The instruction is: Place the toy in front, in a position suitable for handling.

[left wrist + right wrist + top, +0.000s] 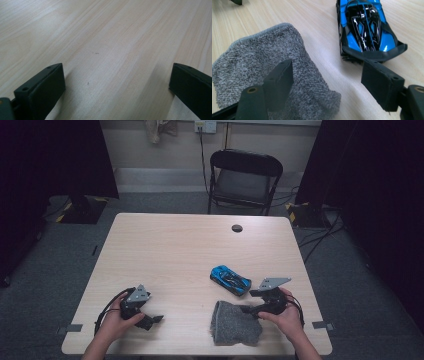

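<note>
The right tongs stand wide over the near corner of the grey cloth, gripping nothing, while the left tongs, also wide, rest well apart on the table

Both grippers are held low near the front edge: left gripper spread wide, right gripper angled leftward, also parted.

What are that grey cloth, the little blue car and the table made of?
Grey cloth: looks like terry towelling, matt, with a looped, speckled pile and a stitched edge. Blue car: probably moulded plastic, glossy, with sharp highlights on its panels. Table: pale wood-grain top, smooth, perhaps laminate rather than solid wood.
</note>
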Action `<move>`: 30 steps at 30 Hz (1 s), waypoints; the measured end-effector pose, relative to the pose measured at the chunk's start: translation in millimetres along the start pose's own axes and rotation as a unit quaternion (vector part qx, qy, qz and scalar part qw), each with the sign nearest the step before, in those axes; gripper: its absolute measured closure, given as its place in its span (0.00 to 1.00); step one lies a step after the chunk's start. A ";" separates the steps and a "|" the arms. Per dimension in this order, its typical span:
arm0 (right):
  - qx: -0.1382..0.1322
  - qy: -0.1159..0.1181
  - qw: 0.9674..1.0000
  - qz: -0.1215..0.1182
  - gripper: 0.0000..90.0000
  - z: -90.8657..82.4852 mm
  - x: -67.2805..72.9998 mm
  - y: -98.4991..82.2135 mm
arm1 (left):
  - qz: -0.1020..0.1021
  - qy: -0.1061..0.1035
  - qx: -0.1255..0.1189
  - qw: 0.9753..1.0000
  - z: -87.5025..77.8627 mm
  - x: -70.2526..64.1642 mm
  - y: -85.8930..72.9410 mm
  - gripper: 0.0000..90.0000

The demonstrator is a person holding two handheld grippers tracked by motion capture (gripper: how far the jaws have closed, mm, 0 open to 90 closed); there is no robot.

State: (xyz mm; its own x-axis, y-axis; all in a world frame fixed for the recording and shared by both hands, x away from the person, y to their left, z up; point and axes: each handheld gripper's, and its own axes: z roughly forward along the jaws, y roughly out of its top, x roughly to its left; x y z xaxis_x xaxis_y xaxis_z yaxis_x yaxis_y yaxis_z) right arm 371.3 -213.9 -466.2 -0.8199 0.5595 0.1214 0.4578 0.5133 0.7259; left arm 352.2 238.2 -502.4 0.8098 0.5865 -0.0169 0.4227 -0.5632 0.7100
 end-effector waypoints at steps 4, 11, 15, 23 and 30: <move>-0.001 -0.006 1.000 0.002 0.28 -1.3 -1.6 -2.0 | -0.002 0.002 0.001 1.000 0.3 -1.2 0.7 0.00; 0.000 -0.016 1.000 0.003 0.27 -4.7 -8.7 -3.3 | -0.020 -0.056 -0.028 0.998 -0.5 -15.2 23.6 0.15; -0.001 -0.022 1.000 0.000 0.26 -7.0 -12.6 1.0 | 0.030 -0.093 -0.047 0.994 0.7 -39.4 55.4 0.17; -0.001 -0.026 1.000 0.012 0.26 -5.4 -17.4 3.4 | 0.078 -0.178 -0.052 0.980 23.9 -89.0 98.8 0.17; -0.006 -0.031 0.999 0.020 0.25 -7.1 -22.8 3.6 | 0.101 -0.196 -0.051 0.974 49.4 -112.2 116.5 0.17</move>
State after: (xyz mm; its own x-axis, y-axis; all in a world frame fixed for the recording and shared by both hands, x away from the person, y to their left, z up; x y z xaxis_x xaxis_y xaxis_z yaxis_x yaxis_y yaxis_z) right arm 389.2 -229.4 -461.6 -0.7785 0.6183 0.1079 0.4846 0.4829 0.7293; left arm 330.7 78.1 -452.6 0.9738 0.1917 -0.1227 0.2123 -0.5708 0.7932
